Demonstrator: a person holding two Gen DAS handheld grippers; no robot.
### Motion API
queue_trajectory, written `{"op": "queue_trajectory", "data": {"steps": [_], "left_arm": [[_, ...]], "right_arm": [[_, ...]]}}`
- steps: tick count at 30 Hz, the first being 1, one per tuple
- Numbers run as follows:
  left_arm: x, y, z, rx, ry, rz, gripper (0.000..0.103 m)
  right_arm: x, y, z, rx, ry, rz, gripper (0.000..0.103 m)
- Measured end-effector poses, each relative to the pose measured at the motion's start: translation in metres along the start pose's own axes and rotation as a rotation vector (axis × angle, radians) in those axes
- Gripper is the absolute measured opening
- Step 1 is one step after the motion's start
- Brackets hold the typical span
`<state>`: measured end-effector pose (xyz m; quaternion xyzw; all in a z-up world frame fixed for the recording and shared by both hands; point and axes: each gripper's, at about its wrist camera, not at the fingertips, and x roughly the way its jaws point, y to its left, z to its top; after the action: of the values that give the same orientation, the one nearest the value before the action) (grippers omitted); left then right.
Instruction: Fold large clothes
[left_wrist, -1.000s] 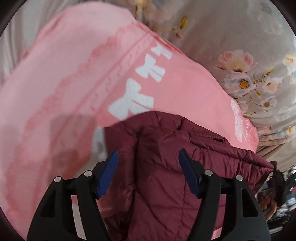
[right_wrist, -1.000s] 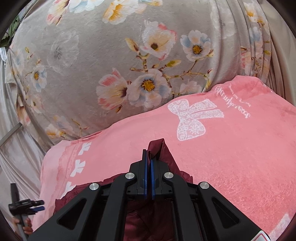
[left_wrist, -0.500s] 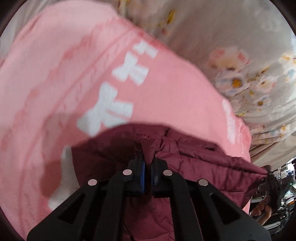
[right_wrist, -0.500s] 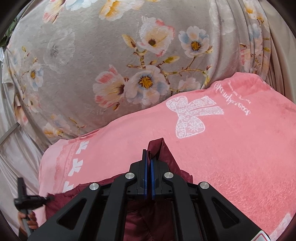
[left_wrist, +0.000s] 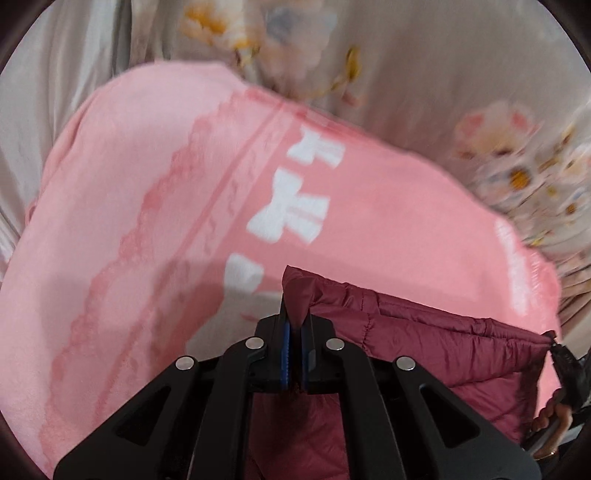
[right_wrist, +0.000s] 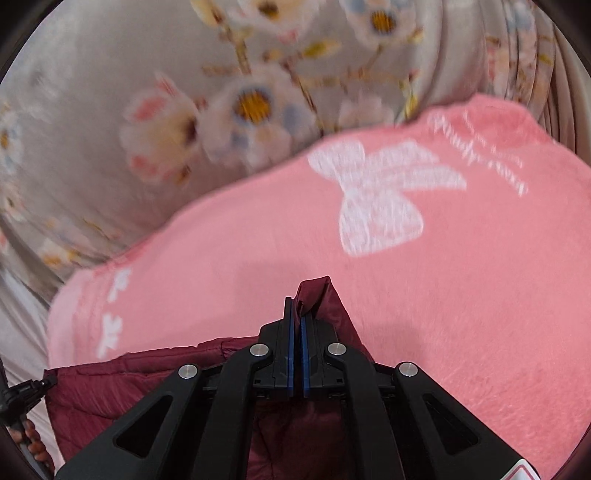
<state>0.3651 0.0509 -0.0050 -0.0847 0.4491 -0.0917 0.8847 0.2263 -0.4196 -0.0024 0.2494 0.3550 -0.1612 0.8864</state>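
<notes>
Pinching jacket (left_wrist: 424, 343) corners in left gripper (left_wrist: 293, 325) and right gripper (right_wrist: 297, 321), jaws closed on fabric; stretched over pink blanket (right_wrist: 461, 295), apparently raised, for folding flat.

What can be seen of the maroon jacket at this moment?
The jacket is dark maroon, quilted and puffy, with a slightly shiny shell that looks like nylon. It is held over a pink blanket. The left gripper pinches one bunched corner between closed jaws; the right gripper pinches another. The stitched edge between them runs fairly taut, the rest hanging below out of view.
</notes>
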Motion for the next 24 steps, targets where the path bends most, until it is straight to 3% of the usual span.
{"op": "queue_trajectory", "data": {"steps": [6, 13, 15, 16, 19, 22, 24], "left_arm": [[0.058, 0.016, -0.025, -0.012, 0.107, 0.041, 0.004], [0.068, 0.003, -0.036, 0.066, 0.063, 0.141, 0.011], [0.060, 0.005, -0.035, 0.060, 0.056, 0.165, 0.021], [0.050, 0.007, -0.034, 0.056, 0.042, 0.173, 0.028], [0.017, 0.008, -0.030, 0.052, -0.011, 0.159, 0.034], [-0.023, -0.010, -0.024, 0.085, -0.083, 0.128, 0.038], [-0.032, -0.036, -0.022, 0.134, -0.096, 0.085, 0.042]], "right_arm": [[0.035, -0.012, -0.019, 0.010, 0.078, -0.026, 0.003], [0.047, -0.007, -0.022, -0.031, 0.118, -0.062, 0.006], [0.031, -0.007, -0.019, -0.023, 0.091, -0.074, 0.010], [0.013, -0.007, -0.018, -0.012, 0.047, -0.084, 0.017], [-0.031, 0.005, -0.017, -0.045, -0.084, -0.102, 0.040], [-0.056, 0.038, -0.020, -0.141, -0.154, -0.084, 0.042], [-0.054, 0.068, -0.024, -0.206, -0.116, 0.002, 0.042]]}}
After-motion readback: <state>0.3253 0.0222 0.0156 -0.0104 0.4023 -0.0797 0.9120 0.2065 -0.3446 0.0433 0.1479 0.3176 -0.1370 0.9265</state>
